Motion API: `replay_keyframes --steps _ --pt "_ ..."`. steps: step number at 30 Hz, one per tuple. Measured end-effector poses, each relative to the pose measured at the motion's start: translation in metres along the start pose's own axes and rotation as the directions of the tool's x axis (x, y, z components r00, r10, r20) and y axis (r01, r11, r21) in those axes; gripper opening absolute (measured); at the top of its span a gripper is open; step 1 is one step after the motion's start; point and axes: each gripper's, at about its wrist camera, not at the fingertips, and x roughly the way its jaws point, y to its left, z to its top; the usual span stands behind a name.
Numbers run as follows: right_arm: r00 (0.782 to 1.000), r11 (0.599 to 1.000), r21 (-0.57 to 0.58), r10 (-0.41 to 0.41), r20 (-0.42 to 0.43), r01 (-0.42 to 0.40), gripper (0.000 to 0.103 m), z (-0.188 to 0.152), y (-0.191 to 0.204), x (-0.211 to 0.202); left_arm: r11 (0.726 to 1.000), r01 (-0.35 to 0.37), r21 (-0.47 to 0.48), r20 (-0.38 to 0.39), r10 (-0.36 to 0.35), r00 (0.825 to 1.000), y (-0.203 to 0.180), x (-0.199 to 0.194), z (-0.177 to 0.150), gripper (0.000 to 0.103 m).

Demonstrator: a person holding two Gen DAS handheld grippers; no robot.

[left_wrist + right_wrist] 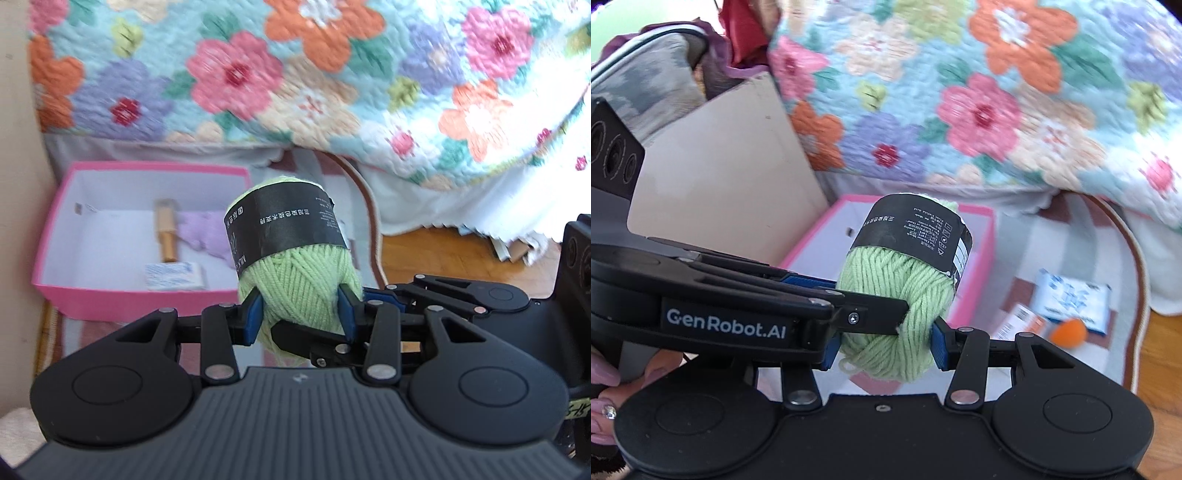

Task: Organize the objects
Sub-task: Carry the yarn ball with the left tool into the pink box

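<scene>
Both tongs are clamped on the same green yarn ball (pixel 299 280): left tongs (pixel 300 314) have blue pads pressed into its lower sides, right tongs (pixel 882 339) pinch it from the other direction, pads dug into the wool. In the left wrist view the right tongs' black finger (pixel 314 334) crosses under the ball from the right; in the right wrist view the left tongs (pixel 903 310) come in from the left with a "GenRobot.AI" label on the body. A hand (pixel 605 391) with painted nails shows at that view's lower left edge. The ball sits tilted, black paper band (pixel 284 218) around its far half (small white print, not readable). It is held up in the air, in front of the pink box (pixel 51 266), not in it. The box is open, white inside, on a striped rug (pixel 1052 243) on the floor; it holds a gold tube (pixel 168 232), something pale purple (pixel 201 230) and a small white-blue packet (pixel 175 275). Right of the box on the rug: a blue-white packet (pixel 1071 299), a small orange-white box (pixel 1021 321) and an orange ball (pixel 1069 330), close together. Wood floor (pixel 443 254) shows beyond the rug edge. Furthest back, a floral quilt (pixel 332 74) hangs over the bed, with a beige panel (pixel 720 184) to the left.
</scene>
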Motion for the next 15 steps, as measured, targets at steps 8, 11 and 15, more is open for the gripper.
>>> replay_keyframes --steps 8,11,15 --pt "0.999 0.997 -0.067 0.042 0.008 -0.042 0.053 0.032 0.043 0.017 0.998 -0.051 -0.035 0.053 0.053 0.997 0.04 -0.029 0.022 0.04" --pt "0.998 0.995 -0.08 0.056 0.018 -0.055 0.053 0.045 0.052 0.029 0.996 -0.085 -0.028 0.065 0.087 0.994 0.054 -0.027 0.035 0.04" --pt "0.996 0.995 -0.06 0.078 0.041 -0.075 0.053 0.057 0.052 0.06 0.989 -0.145 -0.028 0.06 0.147 0.987 0.076 -0.007 0.053 0.04"
